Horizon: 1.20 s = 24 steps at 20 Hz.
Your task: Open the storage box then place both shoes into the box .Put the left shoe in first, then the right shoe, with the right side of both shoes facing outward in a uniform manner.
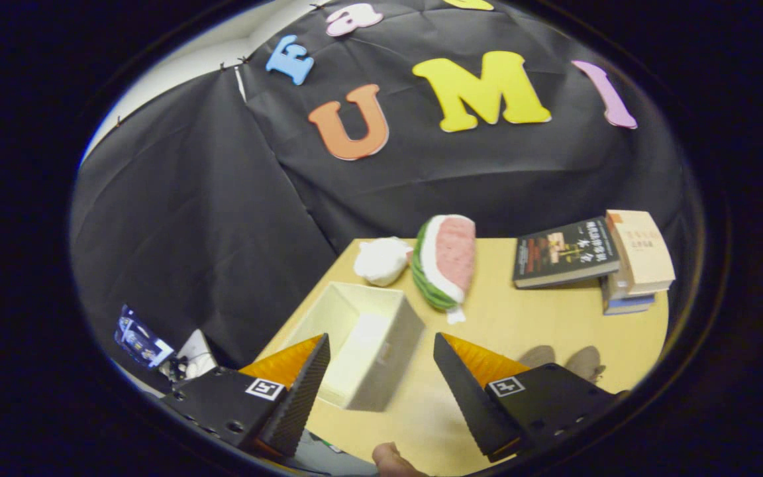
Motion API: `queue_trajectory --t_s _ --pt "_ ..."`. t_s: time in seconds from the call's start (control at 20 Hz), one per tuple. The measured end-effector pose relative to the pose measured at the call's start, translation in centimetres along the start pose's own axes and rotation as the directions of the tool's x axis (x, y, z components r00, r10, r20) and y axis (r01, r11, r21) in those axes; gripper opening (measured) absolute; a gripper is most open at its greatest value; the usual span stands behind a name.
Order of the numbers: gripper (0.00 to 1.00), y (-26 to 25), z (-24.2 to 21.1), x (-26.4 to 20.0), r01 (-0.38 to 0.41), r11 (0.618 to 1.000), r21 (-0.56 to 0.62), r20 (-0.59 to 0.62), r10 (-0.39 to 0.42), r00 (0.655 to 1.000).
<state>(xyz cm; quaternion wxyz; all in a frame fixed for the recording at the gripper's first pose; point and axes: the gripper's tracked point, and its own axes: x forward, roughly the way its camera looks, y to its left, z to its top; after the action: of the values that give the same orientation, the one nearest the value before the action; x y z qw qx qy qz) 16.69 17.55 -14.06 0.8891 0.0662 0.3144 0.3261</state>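
A fingertip (391, 458) of the person shows at the near table edge, just below the hand-held gripper (381, 377), whose fingers stand wide apart and hold nothing. Between and just ahead of them sits the storage box (361, 344), cream-coloured, its top apparently already open and its pale inside bare; it lies skewed across the near left corner of the table (520, 324), one side close to the table's left edge. No shoe is visible, so the loading looks not yet begun. The box's open mouth faces up toward the gripper, which likely suits dropping shoes in from above. Bare tabletop runs to the right of the box, giving room to swing in from that side; the left edge leaves little. Beyond the box lie a white soft toy (381, 260) and a watermelon-slice cushion (444, 262), touching each other. Farther right, well apart from the box, books (593, 255) are stacked near the far corner.
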Motion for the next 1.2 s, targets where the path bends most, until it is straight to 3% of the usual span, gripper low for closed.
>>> queue_trajectory --t_s 0.2,0.35,0.6,0.7,0.85,0.95,1.05,1.15,1.2 --pt "0.96 -9.0 -5.7 0.2 0.169 0.986 -0.01 -0.08 -0.17 0.982" --pt "0.96 -14.3 -11.4 0.9 0.292 0.956 -0.025 -0.182 -0.292 0.939" --pt "0.91 -18.6 -18.3 3.5 0.389 0.921 -0.021 -0.348 -0.372 0.861" --pt "0.84 -20.2 -19.5 4.6 0.444 0.896 -0.027 -0.395 -0.417 0.818" --pt "0.66 -19.8 -20.1 6.0 0.456 0.888 0.048 -0.444 -0.39 0.806" --pt "0.5 -19.4 -20.1 6.8 0.438 0.897 0.053 -0.458 -0.368 0.809" --pt "0.36 -19.1 -20.1 6.6 0.455 0.889 0.052 -0.482 -0.376 0.791" --pt "0.36 -19.1 -20.2 6.6 0.467 0.881 0.072 -0.493 -0.376 0.785" --pt "0.18 -19.4 -20.2 6.2 0.482 0.871 0.093 -0.501 -0.378 0.779"
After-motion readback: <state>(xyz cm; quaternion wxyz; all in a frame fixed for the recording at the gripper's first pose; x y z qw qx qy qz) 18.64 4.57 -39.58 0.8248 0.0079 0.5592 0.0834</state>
